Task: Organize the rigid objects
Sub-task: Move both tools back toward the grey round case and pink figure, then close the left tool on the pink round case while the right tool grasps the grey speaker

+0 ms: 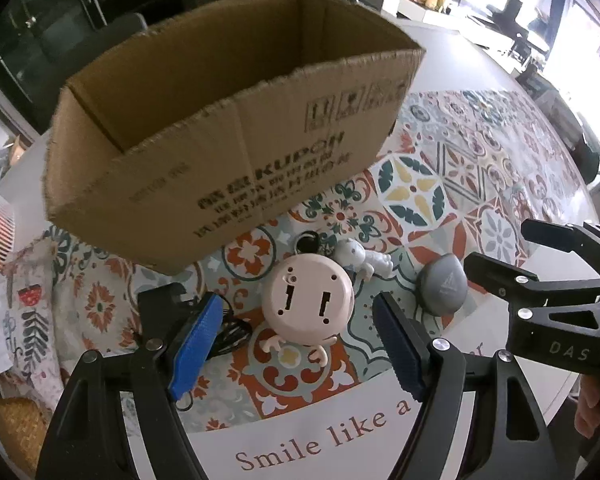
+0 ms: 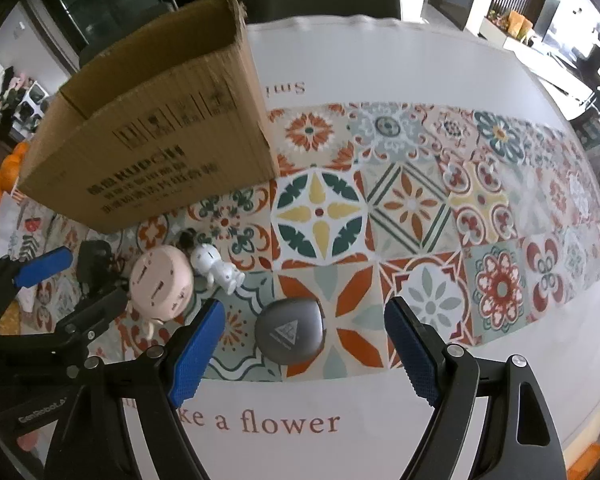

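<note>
We held the left gripper (image 1: 298, 344) spread wide over the pink round toy (image 1: 308, 294) and the right gripper (image 2: 304, 354) equally wide over the grey case (image 2: 290, 334), each empty, presumably lined up for lifting into the open cardboard box (image 1: 220, 128) just behind. Everything lay on a tile-patterned tablecloth (image 2: 412, 204), with dark chairs and cabinets beyond.
</note>
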A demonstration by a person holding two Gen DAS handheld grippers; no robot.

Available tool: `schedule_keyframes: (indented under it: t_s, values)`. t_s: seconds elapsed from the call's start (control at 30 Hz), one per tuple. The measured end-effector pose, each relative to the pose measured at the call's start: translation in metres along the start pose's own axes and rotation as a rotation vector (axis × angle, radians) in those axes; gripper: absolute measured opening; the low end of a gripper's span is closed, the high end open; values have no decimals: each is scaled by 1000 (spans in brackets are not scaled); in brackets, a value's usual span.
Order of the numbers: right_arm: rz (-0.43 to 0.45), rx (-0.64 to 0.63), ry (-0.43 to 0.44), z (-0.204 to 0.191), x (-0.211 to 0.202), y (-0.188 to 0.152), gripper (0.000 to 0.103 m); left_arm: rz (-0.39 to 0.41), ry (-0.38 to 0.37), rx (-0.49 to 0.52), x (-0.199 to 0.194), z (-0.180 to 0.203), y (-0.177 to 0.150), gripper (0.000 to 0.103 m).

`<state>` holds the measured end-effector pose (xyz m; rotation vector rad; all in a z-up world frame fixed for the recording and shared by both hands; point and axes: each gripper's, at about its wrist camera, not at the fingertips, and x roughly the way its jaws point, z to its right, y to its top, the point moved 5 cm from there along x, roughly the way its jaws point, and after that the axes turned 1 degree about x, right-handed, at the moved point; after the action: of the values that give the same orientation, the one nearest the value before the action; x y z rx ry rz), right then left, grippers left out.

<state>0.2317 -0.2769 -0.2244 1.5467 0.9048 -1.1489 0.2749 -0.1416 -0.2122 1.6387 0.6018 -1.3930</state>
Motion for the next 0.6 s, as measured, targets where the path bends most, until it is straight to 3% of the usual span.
schedule_keyframes:
  t_s: [0.6]
  values:
    - [-147,49,39,5,64,-21,83,-128,-81,83,59,13,-5,77]
